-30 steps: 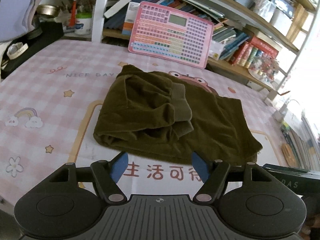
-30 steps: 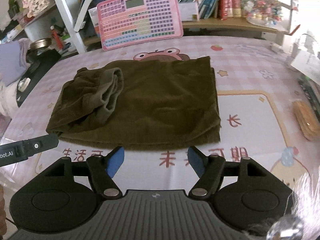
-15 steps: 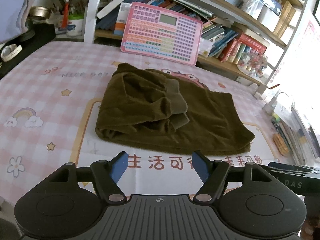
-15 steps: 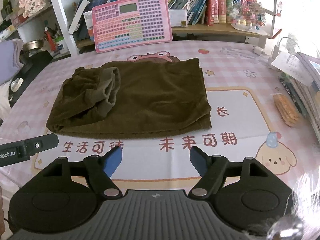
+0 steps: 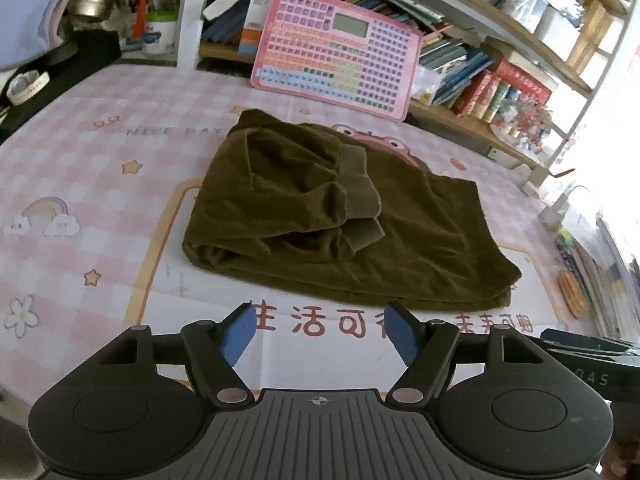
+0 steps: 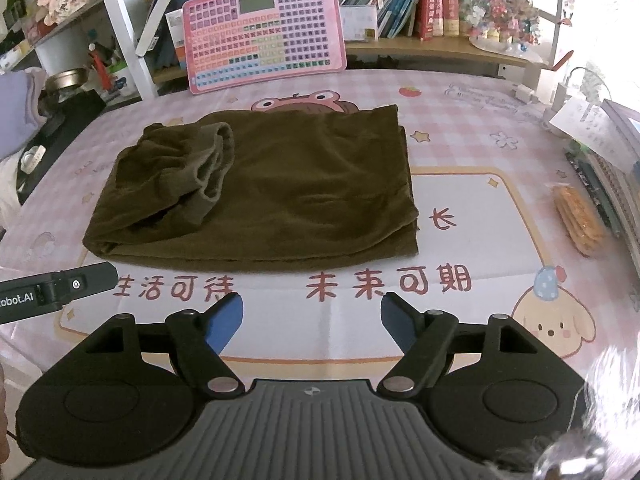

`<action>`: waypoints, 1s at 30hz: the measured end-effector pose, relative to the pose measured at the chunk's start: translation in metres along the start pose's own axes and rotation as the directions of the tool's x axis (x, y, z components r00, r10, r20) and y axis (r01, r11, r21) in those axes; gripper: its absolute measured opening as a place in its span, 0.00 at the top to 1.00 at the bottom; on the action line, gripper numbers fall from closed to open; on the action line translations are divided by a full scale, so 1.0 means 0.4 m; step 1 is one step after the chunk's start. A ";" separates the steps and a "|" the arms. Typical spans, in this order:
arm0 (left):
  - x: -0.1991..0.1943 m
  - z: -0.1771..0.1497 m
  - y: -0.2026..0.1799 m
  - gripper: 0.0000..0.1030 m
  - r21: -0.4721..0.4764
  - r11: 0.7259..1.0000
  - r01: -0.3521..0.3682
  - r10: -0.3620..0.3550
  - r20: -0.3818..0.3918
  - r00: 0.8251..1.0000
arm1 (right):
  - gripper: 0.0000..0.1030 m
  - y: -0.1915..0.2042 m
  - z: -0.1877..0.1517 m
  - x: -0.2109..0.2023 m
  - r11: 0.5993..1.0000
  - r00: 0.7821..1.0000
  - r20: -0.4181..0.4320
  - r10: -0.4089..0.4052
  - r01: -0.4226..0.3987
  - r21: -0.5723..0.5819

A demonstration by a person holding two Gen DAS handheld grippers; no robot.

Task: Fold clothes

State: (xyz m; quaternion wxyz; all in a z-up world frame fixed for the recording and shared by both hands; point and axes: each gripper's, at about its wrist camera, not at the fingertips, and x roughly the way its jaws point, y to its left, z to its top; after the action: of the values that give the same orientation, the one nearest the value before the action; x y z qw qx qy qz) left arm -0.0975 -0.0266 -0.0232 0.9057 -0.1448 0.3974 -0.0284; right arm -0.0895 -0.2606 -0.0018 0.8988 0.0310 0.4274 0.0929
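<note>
An olive-brown garment (image 5: 320,216) (image 6: 280,196) lies folded on the pink checked tablecloth, with its ribbed cuffs (image 5: 360,200) (image 6: 212,168) turned back on top of its left half. My left gripper (image 5: 320,332) hovers open in front of the garment's near edge, nothing between its blue pads. Over the printed red characters, the right gripper (image 6: 312,318) also stands open and empty, a short way back from the cloth. Each gripper's black body shows at the edge of the other's view.
A pink keypad toy board (image 5: 336,52) (image 6: 260,28) leans on the bookshelf behind the cloth. Books and papers (image 6: 608,168) and an orange brush (image 6: 576,216) lie along the right edge. A black stand with a bowl (image 5: 88,8) sits far left.
Both grippers have drawn back a little from the garment, which now looks smaller and farther off. The right gripper's jaws stand slightly wider than before.
</note>
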 end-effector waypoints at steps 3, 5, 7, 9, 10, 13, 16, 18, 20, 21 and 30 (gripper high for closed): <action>0.017 0.002 -0.015 0.30 -0.020 1.000 -0.023 0.023 -0.013 1.000 | 0.27 -0.026 0.011 0.016 1.000 1.000 -0.009 0.016 -0.016 -0.002; 0.031 0.003 -0.034 0.30 -0.029 0.999 -0.041 0.040 -0.018 0.999 | 0.27 -0.047 0.020 0.029 1.000 0.999 -0.015 0.030 -0.030 -0.005; 0.045 0.005 -0.056 0.30 -0.038 0.998 -0.058 0.058 -0.021 0.998 | 0.27 -0.074 0.032 0.044 0.999 0.999 -0.022 0.043 -0.043 -0.011; 0.060 0.008 -0.085 0.30 -0.047 0.996 -0.078 0.077 -0.024 0.997 | 0.27 -0.105 0.046 0.059 0.998 0.998 -0.028 0.056 -0.056 -0.016; 0.067 0.009 -0.101 0.30 -0.049 0.995 -0.088 0.087 -0.025 0.996 | 0.27 -0.123 0.058 0.065 0.998 0.997 -0.032 0.065 -0.066 -0.017; 0.088 0.012 -0.151 0.30 -0.054 0.992 -0.118 0.117 -0.026 0.993 | 0.27 -0.179 0.091 0.085 0.995 0.995 -0.041 0.092 -0.093 -0.019; 0.112 0.011 -0.200 0.30 -0.062 0.987 -0.149 0.147 -0.036 0.988 | 0.28 -0.234 0.122 0.107 0.990 0.988 -0.063 0.138 -0.138 -0.009; 0.126 0.011 -0.236 0.30 -0.058 0.984 -0.166 0.164 -0.035 0.986 | 0.28 -0.278 0.144 0.125 0.983 0.980 -0.084 0.183 -0.183 0.014; 0.140 0.012 -0.272 0.30 -0.051 0.982 -0.180 0.179 -0.034 0.983 | 0.30 -0.321 0.166 0.146 0.973 0.967 -0.106 0.231 -0.226 0.052; 0.145 0.013 -0.289 0.30 -0.047 0.982 -0.185 0.183 -0.035 0.982 | 0.31 -0.342 0.176 0.156 0.965 0.959 -0.119 0.258 -0.250 0.080; 0.156 0.007 -0.385 0.30 -0.032 0.970 -0.239 0.239 -0.022 0.971 | 0.49 -0.469 0.222 0.251 0.853 0.846 -0.236 0.479 -0.385 0.353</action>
State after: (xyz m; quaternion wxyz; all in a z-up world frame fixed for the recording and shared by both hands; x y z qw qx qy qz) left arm -0.0430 -0.1838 -0.0221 0.8964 -0.1110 0.4203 0.0863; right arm 0.0675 -0.4233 -0.0475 0.7592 0.2446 0.5558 0.2343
